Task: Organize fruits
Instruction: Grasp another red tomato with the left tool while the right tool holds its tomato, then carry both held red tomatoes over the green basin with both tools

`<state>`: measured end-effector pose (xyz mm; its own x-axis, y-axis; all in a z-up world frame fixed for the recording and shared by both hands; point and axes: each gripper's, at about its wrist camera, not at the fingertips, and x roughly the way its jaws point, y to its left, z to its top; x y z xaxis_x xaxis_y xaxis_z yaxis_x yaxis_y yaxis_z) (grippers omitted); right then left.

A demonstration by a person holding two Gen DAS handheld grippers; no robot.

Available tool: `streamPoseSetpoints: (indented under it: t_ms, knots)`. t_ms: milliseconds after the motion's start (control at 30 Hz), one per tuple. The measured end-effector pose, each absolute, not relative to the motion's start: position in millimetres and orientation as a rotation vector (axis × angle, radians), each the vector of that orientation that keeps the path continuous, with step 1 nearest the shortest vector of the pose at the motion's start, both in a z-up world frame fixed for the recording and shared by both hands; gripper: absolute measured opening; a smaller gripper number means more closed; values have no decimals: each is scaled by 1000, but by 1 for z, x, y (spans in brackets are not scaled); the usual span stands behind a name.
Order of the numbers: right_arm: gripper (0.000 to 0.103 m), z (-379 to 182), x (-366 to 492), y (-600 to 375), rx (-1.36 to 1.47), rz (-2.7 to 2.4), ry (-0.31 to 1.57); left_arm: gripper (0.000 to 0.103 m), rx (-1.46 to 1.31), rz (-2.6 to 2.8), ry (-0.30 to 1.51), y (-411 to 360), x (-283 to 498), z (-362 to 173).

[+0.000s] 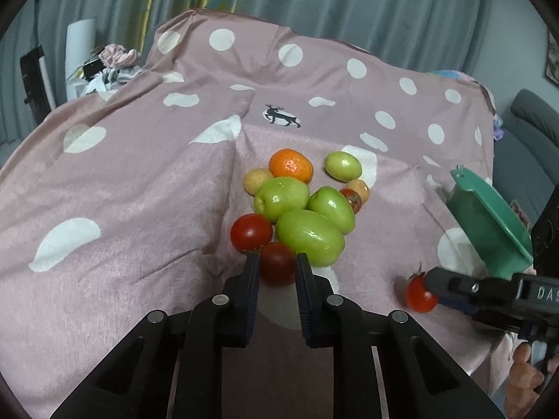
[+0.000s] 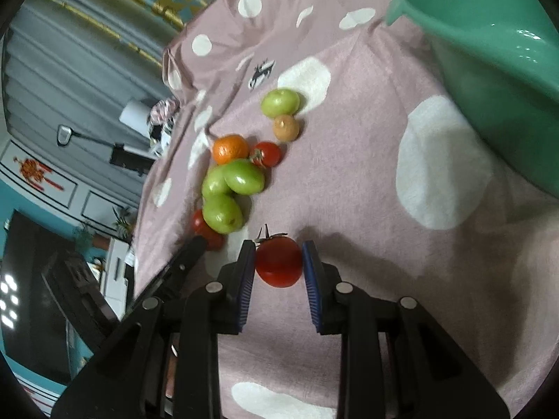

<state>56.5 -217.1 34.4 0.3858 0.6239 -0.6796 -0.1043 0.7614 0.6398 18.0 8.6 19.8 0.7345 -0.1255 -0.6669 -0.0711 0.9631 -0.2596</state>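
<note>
A heap of fruit lies on the pink dotted cloth (image 1: 139, 181): several green fruits (image 1: 309, 237), an orange (image 1: 290, 164), small tan fruits (image 1: 256, 181) and red tomatoes (image 1: 251, 232). My left gripper (image 1: 277, 262) is shut on a dark red tomato (image 1: 277, 263) at the heap's near edge. In the right wrist view my right gripper (image 2: 278, 255) is shut on another red tomato (image 2: 278, 262) with a green stem, a little apart from the heap (image 2: 232, 178). That gripper also shows at the right of the left wrist view, holding its tomato (image 1: 419, 293).
A green plastic bowl (image 2: 489, 70) stands at the far right, its rim (image 1: 489, 206) close behind the right gripper. Grey curtains hang behind the table. Clutter and a white roll (image 1: 80, 42) sit off the far left corner. A person's fingers (image 1: 524, 373) hold the right gripper's handle.
</note>
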Motion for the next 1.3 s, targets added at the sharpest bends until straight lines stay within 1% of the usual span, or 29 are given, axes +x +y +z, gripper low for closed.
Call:
streamPoseSetpoints:
  t_ms: [133,267,300,367,533,867,967,1000,1033,1067,1133,1300]
  knots:
    - [28,41,56,-225,570,490,1053,19,-256,-22,743,6,17,20]
    - [28,39,56,-229,584,482,1068,11,-307,-53,722,10,14,23]
    - [28,39,55,-230,585,477,1069,10,-325,-69,721,10,14,24]
    - [28,40,54,-233,588,476,1063,10,-311,-86,726,5,13,25]
    - [28,41,50,-240,599,464,1057,10,-144,26,757,-17,19,17]
    - [28,41,48,-241,593,476,1066,12,-154,77,750,-16,23,19]
    - [28,40,48,-237,573,488,1070,12,-146,80,720,-16,22,24]
    - [28,40,48,-235,565,490,1072,14,-154,74,705,-15,22,27]
    - [28,40,48,-234,560,489,1072,23,-163,74,701,-13,24,28]
    - [28,39,48,-233,558,489,1073,43,-171,71,709,-13,27,27]
    - [28,38,51,-233,564,494,1080,61,-164,54,730,-16,33,25]
    - [28,37,52,-232,559,489,1088,61,-139,31,756,-23,40,25]
